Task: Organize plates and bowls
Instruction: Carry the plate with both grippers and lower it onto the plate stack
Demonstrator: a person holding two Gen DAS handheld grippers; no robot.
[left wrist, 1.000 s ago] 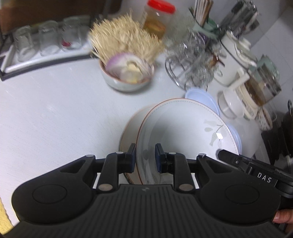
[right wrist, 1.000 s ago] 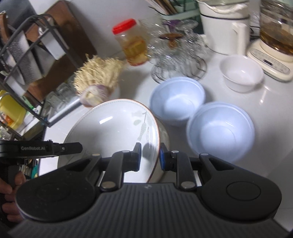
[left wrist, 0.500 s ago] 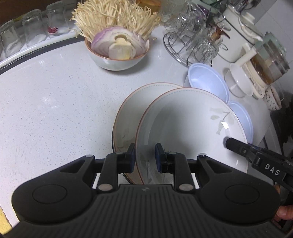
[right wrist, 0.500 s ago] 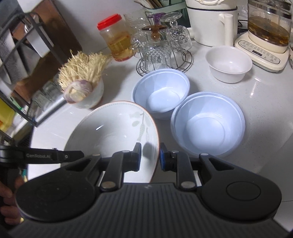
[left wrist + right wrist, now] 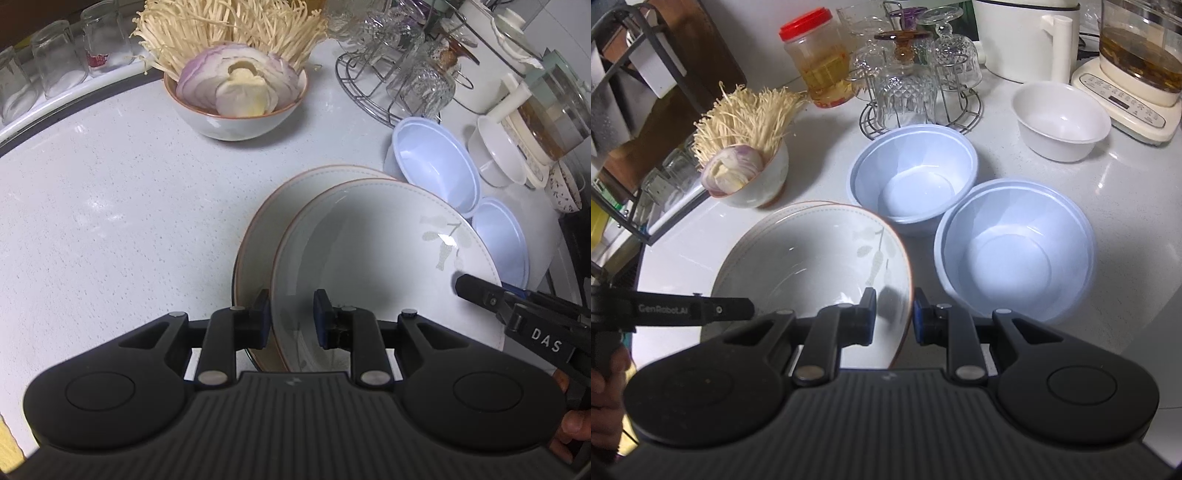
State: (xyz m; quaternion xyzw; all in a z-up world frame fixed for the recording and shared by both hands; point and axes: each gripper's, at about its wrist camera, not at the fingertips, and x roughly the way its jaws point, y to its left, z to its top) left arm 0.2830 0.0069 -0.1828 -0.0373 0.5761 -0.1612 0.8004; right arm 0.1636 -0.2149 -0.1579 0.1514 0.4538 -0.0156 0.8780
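Both grippers, left gripper and right gripper, clamped on the leaf-print plate rims, nearly stacked on the lower plate (blue bowls right still unstacked).

Right hand-held gripper pinches the leaf-print plate's right rim; two blue bowls sit just beside it, mid-tabletop.
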